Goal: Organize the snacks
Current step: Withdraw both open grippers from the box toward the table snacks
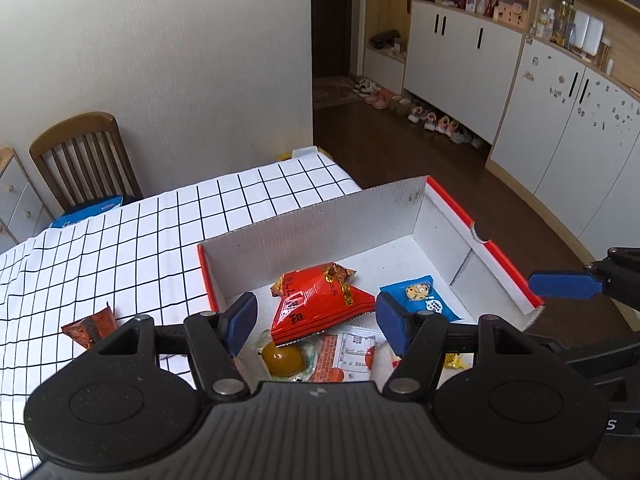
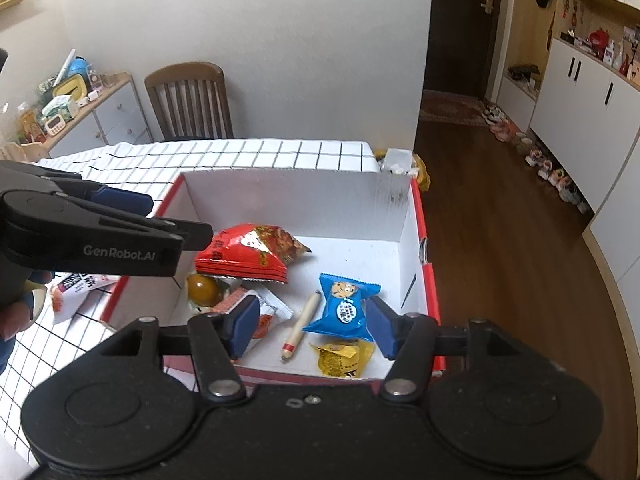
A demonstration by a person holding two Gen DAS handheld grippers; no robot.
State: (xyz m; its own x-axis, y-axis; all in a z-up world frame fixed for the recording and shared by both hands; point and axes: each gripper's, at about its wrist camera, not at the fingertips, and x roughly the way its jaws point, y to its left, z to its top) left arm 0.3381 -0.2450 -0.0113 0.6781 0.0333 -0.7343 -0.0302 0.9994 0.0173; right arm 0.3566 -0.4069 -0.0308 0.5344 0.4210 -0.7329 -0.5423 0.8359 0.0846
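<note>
A white cardboard box with red edges (image 1: 312,220) (image 2: 296,200) sits on the checked tablecloth. Inside lie a red snack bag (image 1: 316,308) (image 2: 244,256), a blue cookie packet (image 1: 424,296) (image 2: 344,308), a brown egg in clear wrap (image 1: 282,360) (image 2: 202,288), a white and orange packet (image 1: 348,356) (image 2: 268,312), a sausage stick (image 2: 302,326) and a yellow packet (image 2: 342,360). My left gripper (image 1: 316,324) is open and empty above the box's near left part. My right gripper (image 2: 312,326) is open and empty above the box's near right part. A brown packet (image 1: 92,326) lies outside the box on the cloth.
A white packet (image 2: 76,290) lies on the cloth left of the box. A wooden chair (image 2: 188,100) stands at the table's far side, a blue box (image 1: 88,212) on it. The table edge drops to a wooden floor on the right. Cabinets and shoes line the far wall.
</note>
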